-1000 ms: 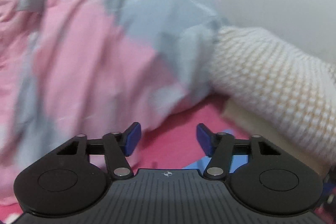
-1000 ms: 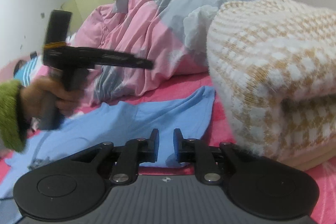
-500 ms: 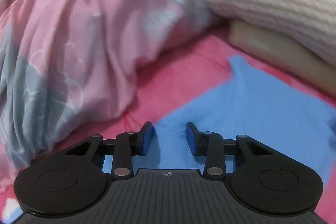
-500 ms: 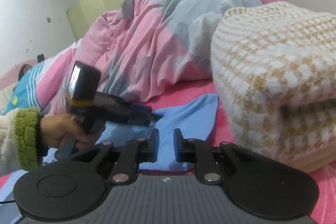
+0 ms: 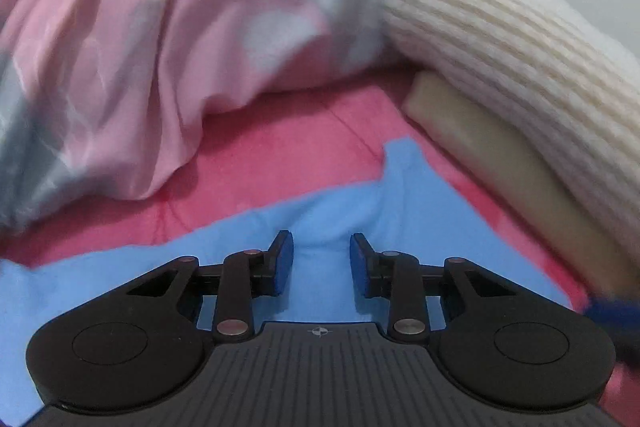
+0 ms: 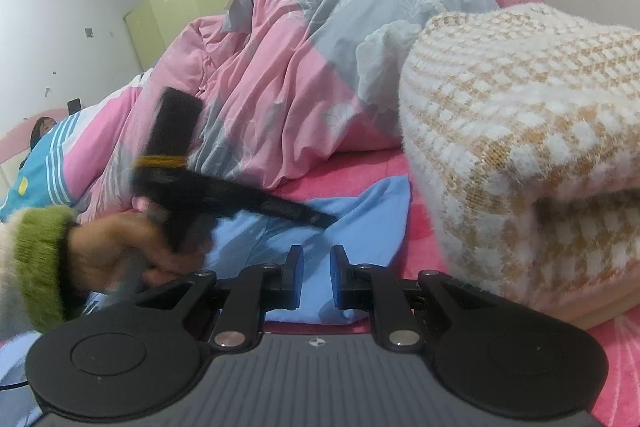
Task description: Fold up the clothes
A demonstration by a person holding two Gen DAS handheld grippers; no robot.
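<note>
A light blue T-shirt [image 5: 400, 211] lies flat on the red bedsheet [image 5: 280, 163]. My left gripper [image 5: 319, 261] is open, low over the shirt near its upper edge, with a small raised fold of cloth between its blue pads. In the right wrist view the same shirt [image 6: 360, 227] lies ahead, and the left gripper [image 6: 326, 219] held by a hand reaches onto it from the left. My right gripper [image 6: 314, 277] has a narrow gap between its pads, nothing in it, and hovers over the shirt's near corner.
A pink and grey duvet [image 6: 304, 67] is heaped behind the shirt. A folded cream knit sweater [image 6: 520, 131] on a beige folded garment [image 5: 500, 151] stands at the right, close to the shirt. A green cupboard [image 6: 180, 7] stands by the far wall.
My left gripper has swung down from the duvet onto the blue shirt and moved further over it, narrowing then widening a little. The right gripper has stayed in place.
</note>
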